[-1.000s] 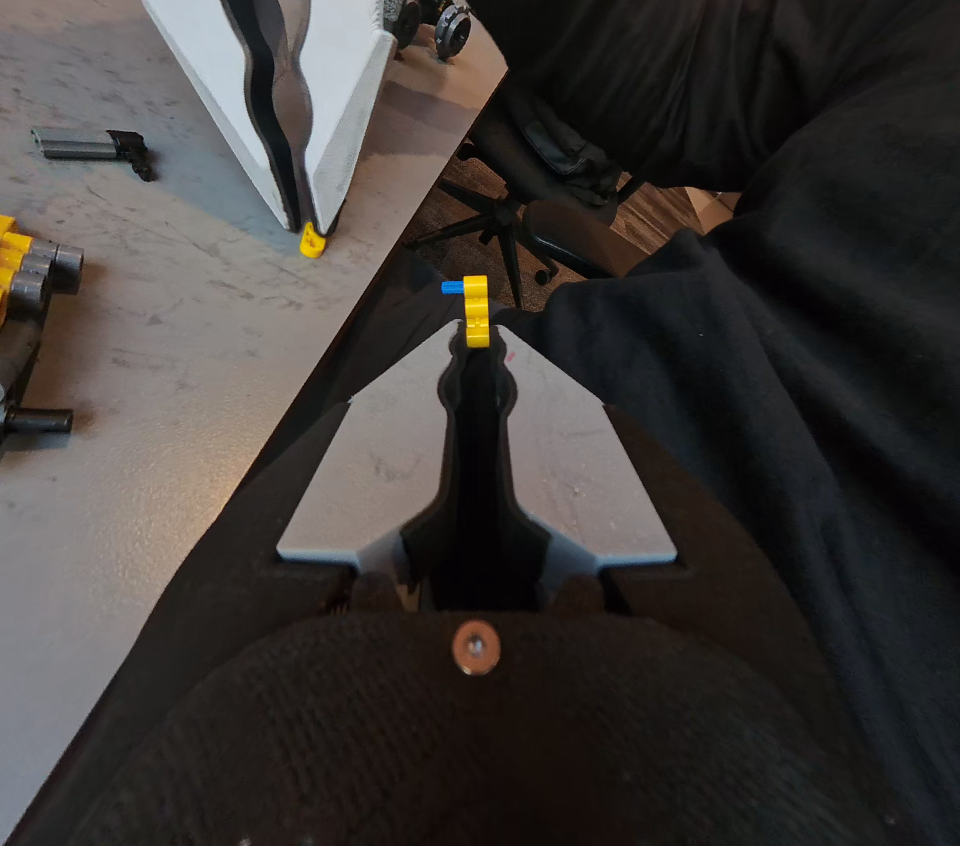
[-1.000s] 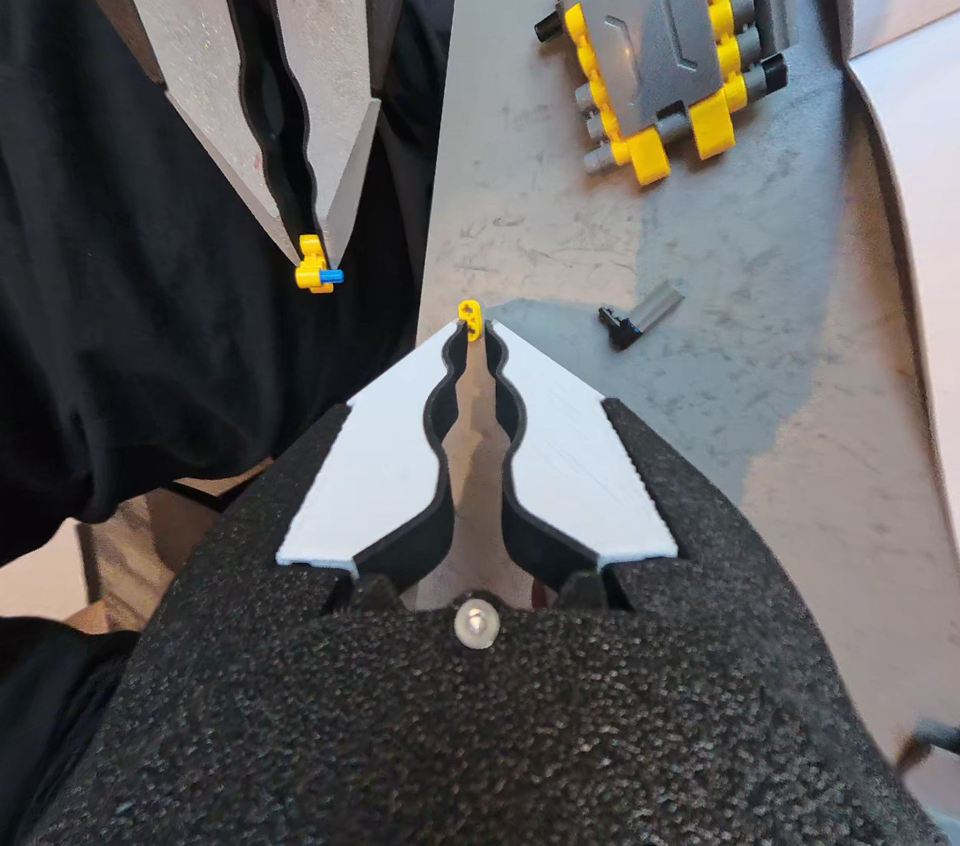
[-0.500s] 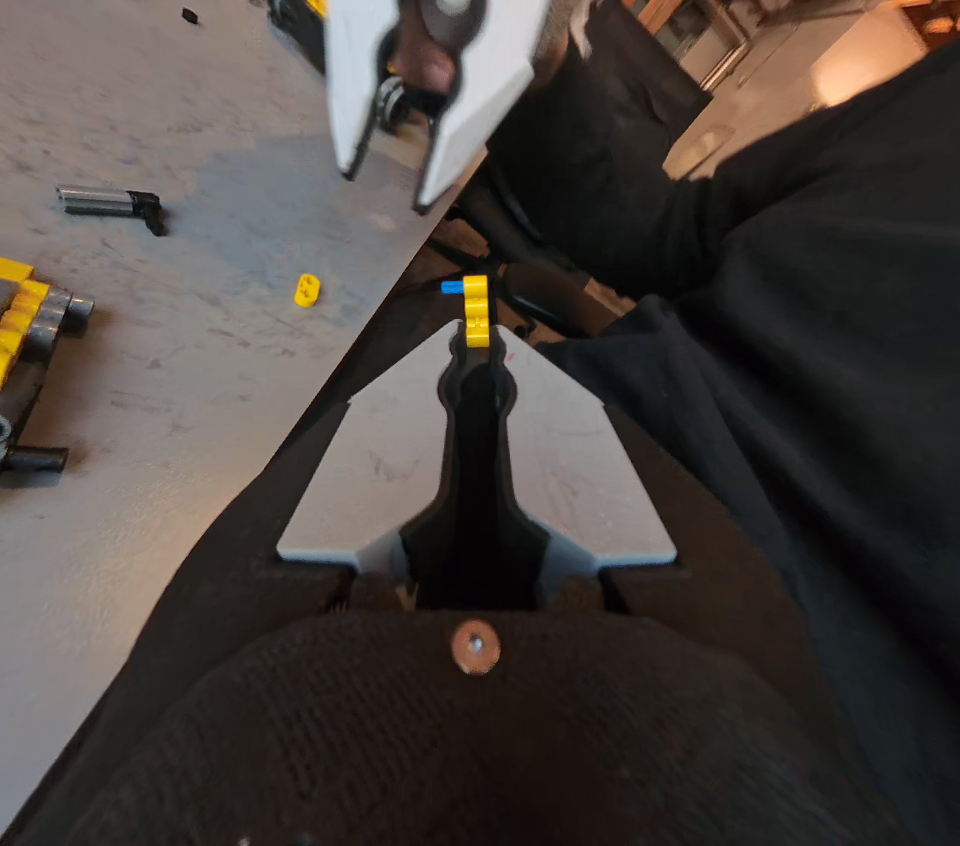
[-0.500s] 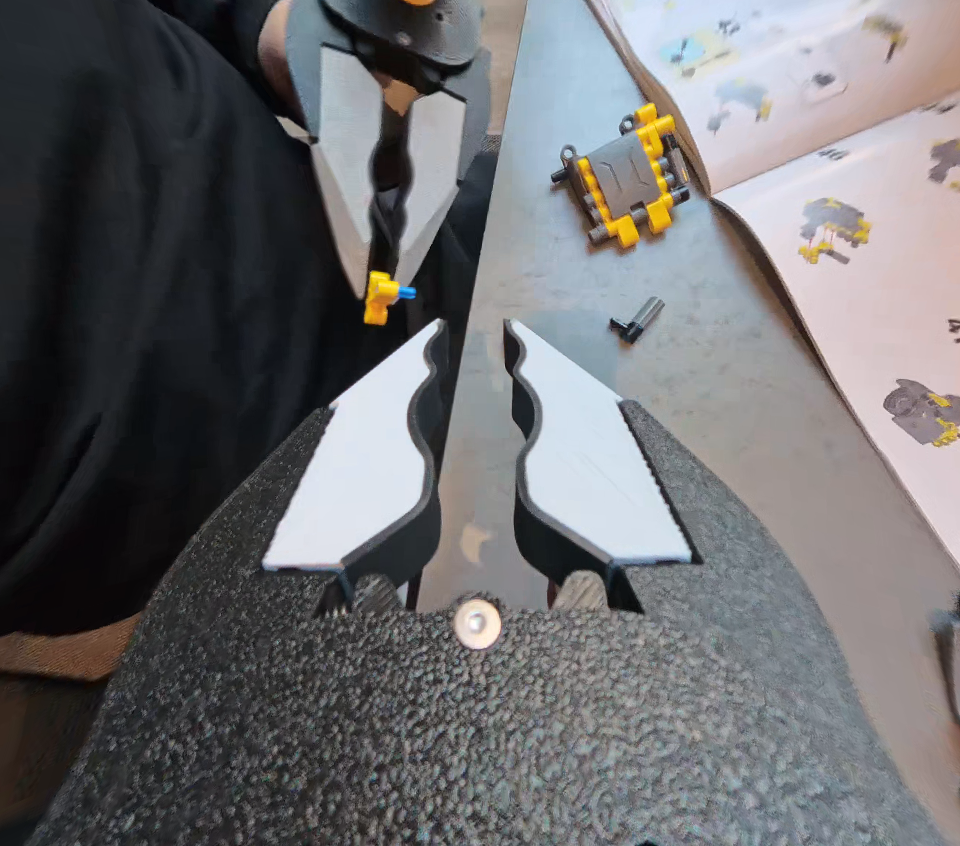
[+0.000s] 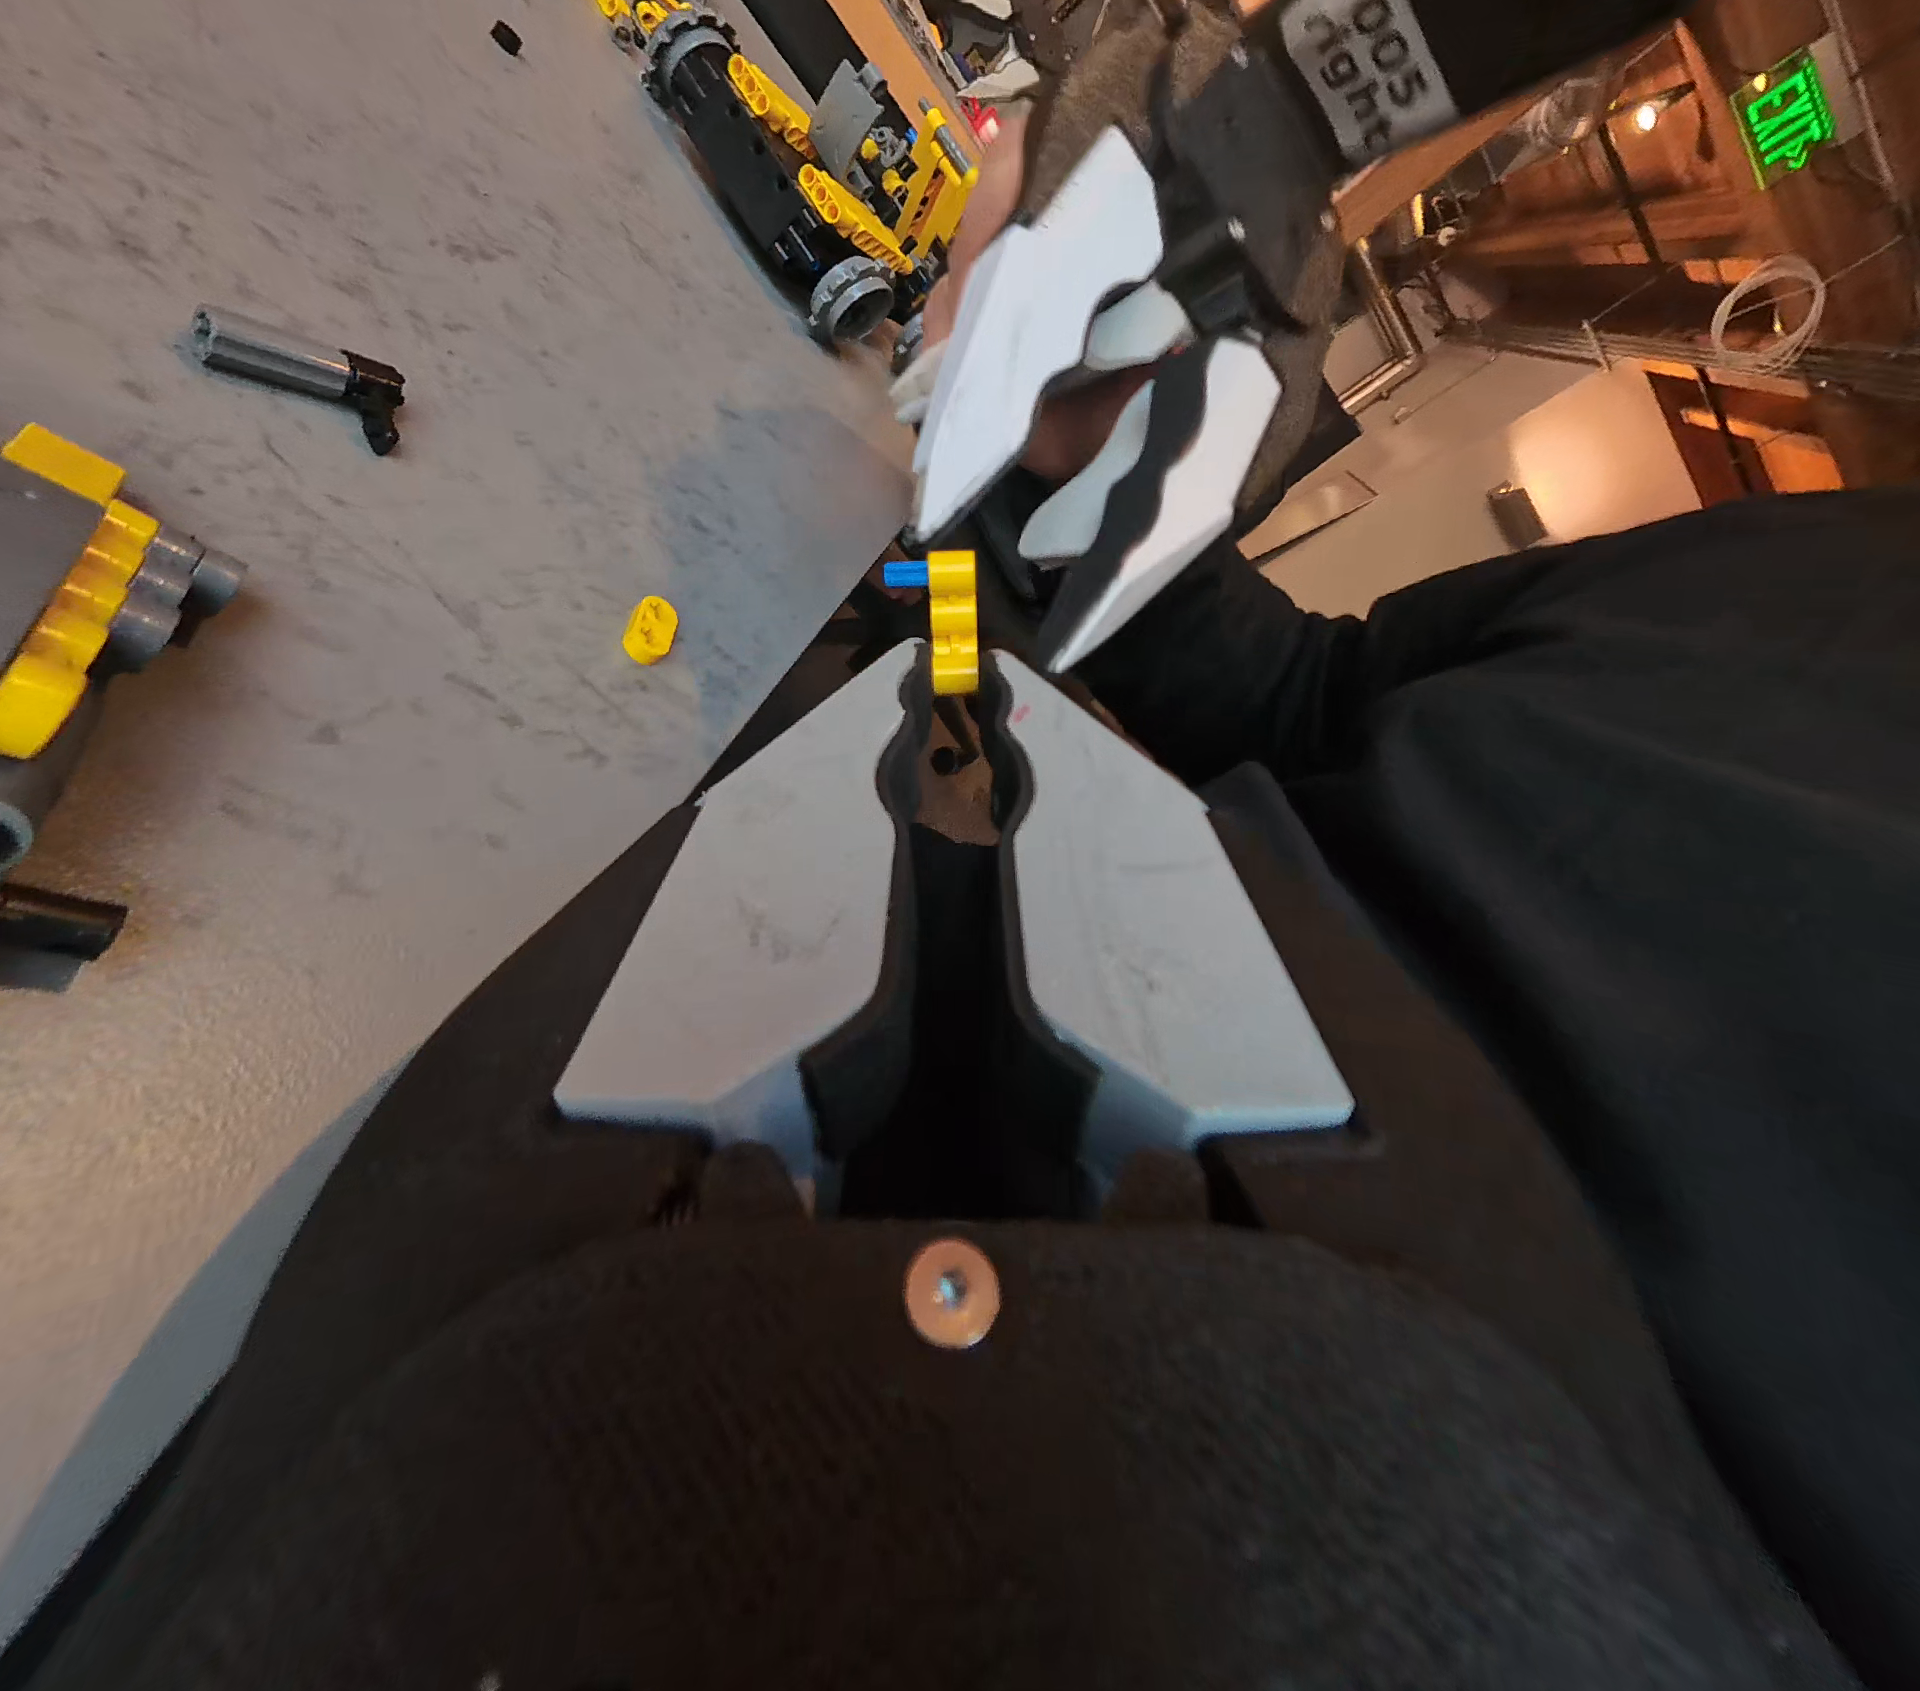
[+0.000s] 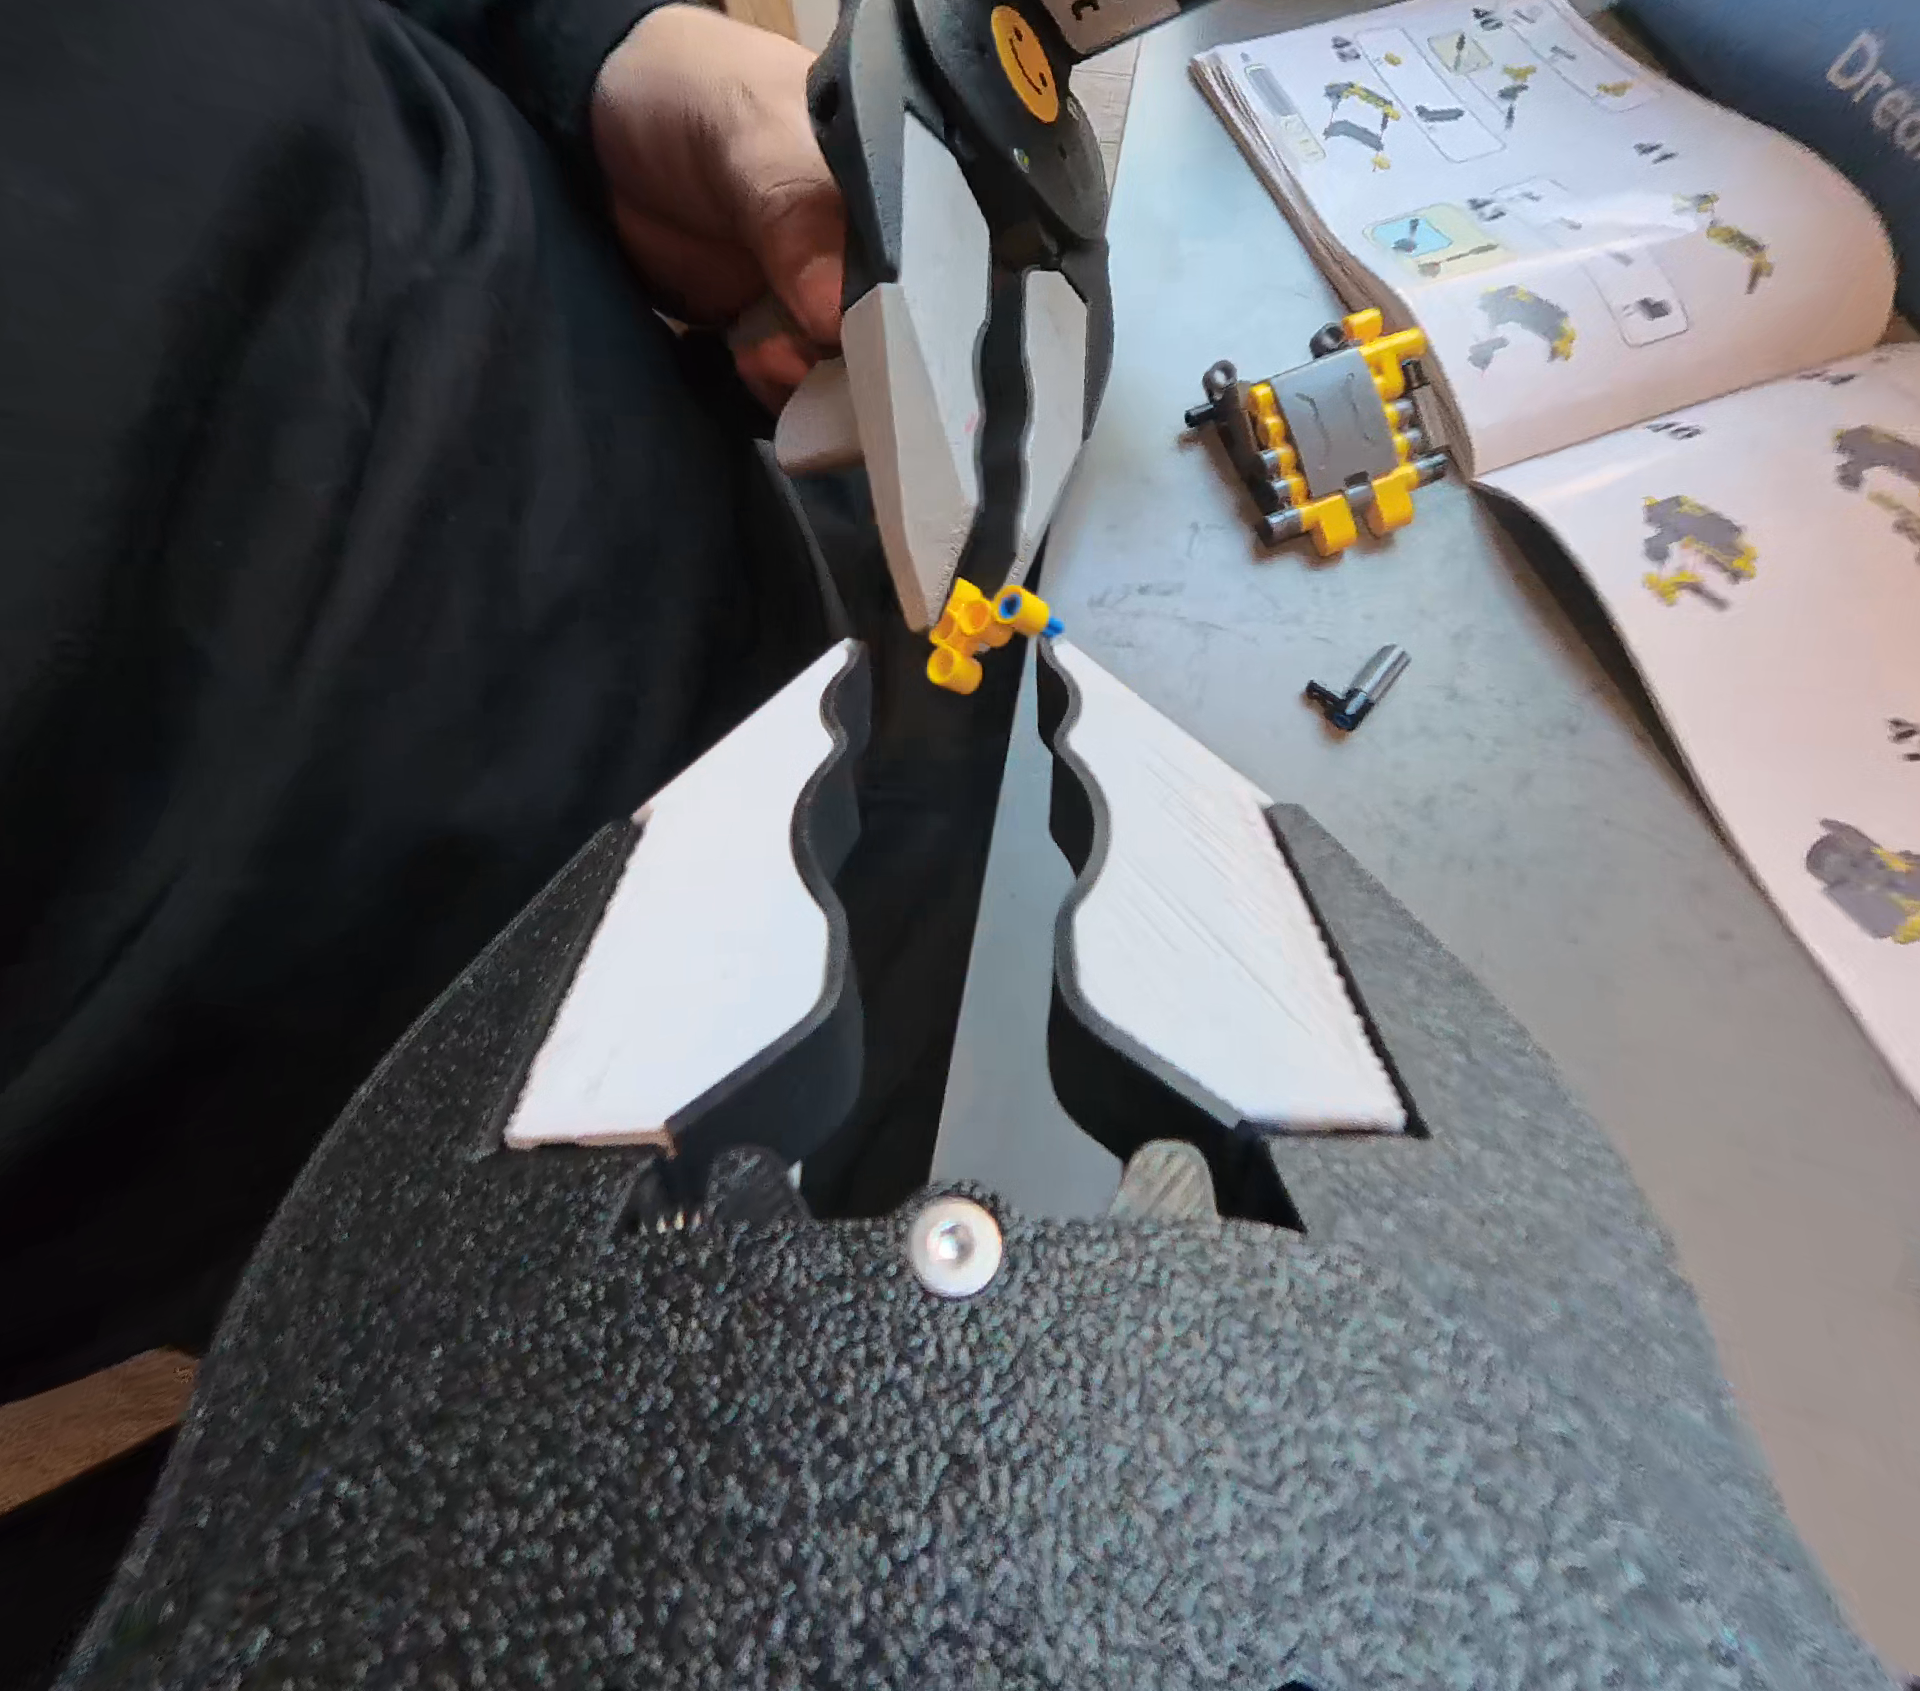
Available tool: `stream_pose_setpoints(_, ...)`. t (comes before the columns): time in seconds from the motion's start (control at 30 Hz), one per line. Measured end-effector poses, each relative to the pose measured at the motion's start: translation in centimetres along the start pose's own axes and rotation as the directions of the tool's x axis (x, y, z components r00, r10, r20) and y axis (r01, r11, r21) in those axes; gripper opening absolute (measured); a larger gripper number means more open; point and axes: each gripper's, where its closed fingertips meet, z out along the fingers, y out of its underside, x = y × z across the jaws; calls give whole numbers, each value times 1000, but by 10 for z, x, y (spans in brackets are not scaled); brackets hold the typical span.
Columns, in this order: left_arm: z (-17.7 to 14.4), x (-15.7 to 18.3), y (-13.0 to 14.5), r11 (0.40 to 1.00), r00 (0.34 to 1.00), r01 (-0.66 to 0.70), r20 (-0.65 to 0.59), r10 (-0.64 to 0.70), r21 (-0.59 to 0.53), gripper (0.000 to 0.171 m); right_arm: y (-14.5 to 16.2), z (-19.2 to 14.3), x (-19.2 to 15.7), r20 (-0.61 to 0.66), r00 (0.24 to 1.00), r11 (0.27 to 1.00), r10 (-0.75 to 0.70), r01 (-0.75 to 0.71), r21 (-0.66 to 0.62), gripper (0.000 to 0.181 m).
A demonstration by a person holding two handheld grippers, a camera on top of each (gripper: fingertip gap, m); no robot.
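Between the left gripper's (image 5: 954,670) fingertips sits a small yellow connector (image 5: 952,621) with a blue pin (image 5: 904,572) poking out of its side; the jaws are clamped tight on its lower end, and it is held in the air just off the table edge, over the person's dark clothing. The right gripper (image 6: 948,649) is spread apart and grasps nothing — its tips flank the held connector, near it, though whether they touch it cannot be told.

Out on the grey table (image 5: 436,207) a loose yellow two-hole piece (image 5: 650,629) lies near the edge, apart from both grippers. Farther in lie a grey tube with a black end (image 6: 1359,685) and a partly built yellow-and-grey block assembly (image 6: 1325,436), just beside an open instruction booklet (image 6: 1621,187). More yellow, black and grey built sections (image 5: 790,155) lie at the far end.

As for progress — one sub-assembly stands built, the connector with its pin is in hand but joined to nothing larger, and several parts remain loose.
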Motion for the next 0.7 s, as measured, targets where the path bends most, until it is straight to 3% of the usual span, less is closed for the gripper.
stream_pose_setpoints(0.23, 3, -6, 3, 988, 988, 155, -22, -154, 10, 5, 5, 2, 8, -234, 941, 965, -245, 214, -150, 34)
stream_pose_setpoints(0.37, 4, -5, 3, 979, 978, 202, -49, -201, 10, 6, 10, 5, 10, -239, 922, 943, -305, 256, -213, 33)
stream_pose_setpoints(0.7, 3, -2, 3, 972, 970, 234, -69, -232, 16, 6, 11, 14, 11, -218, 917, 930, -334, 283, -237, 24)
